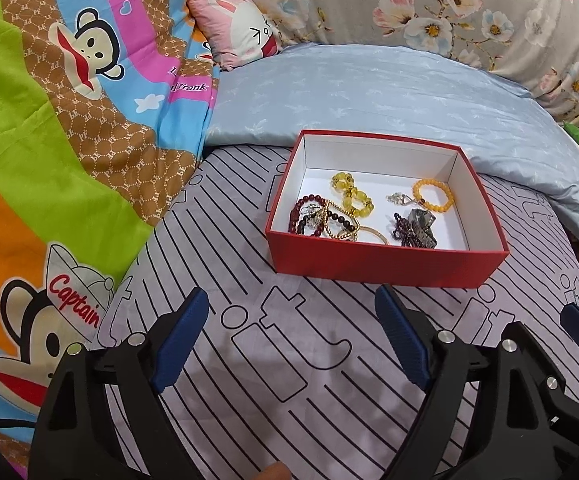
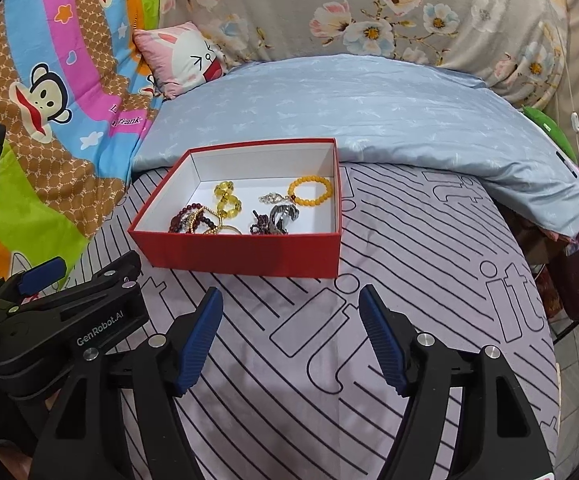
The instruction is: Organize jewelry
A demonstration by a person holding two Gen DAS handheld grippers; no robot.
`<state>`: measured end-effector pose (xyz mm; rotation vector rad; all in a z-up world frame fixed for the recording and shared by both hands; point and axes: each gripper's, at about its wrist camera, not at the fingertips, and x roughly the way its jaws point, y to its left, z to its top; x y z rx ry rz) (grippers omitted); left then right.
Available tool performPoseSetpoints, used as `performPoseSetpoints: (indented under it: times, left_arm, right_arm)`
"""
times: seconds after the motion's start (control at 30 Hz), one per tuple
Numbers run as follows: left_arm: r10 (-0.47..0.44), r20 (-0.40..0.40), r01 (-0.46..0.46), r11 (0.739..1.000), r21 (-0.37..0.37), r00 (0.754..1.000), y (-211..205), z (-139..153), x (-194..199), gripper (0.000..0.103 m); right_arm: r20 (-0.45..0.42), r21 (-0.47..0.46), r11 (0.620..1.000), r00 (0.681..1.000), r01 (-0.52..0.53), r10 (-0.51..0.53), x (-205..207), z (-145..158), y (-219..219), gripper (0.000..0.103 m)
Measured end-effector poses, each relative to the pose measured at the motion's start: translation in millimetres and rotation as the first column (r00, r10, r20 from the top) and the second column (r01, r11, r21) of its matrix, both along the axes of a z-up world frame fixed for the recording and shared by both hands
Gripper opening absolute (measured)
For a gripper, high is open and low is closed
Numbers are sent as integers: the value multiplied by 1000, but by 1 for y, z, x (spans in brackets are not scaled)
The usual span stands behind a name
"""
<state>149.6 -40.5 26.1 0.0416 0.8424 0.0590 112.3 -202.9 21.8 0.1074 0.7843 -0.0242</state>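
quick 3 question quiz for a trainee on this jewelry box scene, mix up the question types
1. True or false: the red box has its lid on.
2. Which bracelet lies nearest the box's far right corner?
A. the orange bead bracelet
B. the dark red bead bracelet
C. the yellow bead bracelet
3. Fill in: the left gripper and the right gripper both stand ____, with only the striped bedsheet between their pads.

Key:
1. False: the box is open and the jewelry shows inside.
2. A
3. open
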Motion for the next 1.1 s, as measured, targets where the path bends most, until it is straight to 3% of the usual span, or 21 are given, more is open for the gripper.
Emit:
performPoseSetpoints:
  times: [0.5,1.1]
  left_arm:
    - [-2,2,2,1000,25,1000,3,-4,-6,81]
    - [-10,-8,10,999,32,1000,1,-5,-2,81]
  right_arm:
    - [-4,-43,999,1000,2,-2,-4,-3,8,68]
    - [-12,-33,999,1000,8,-8,-4,-6,6,68]
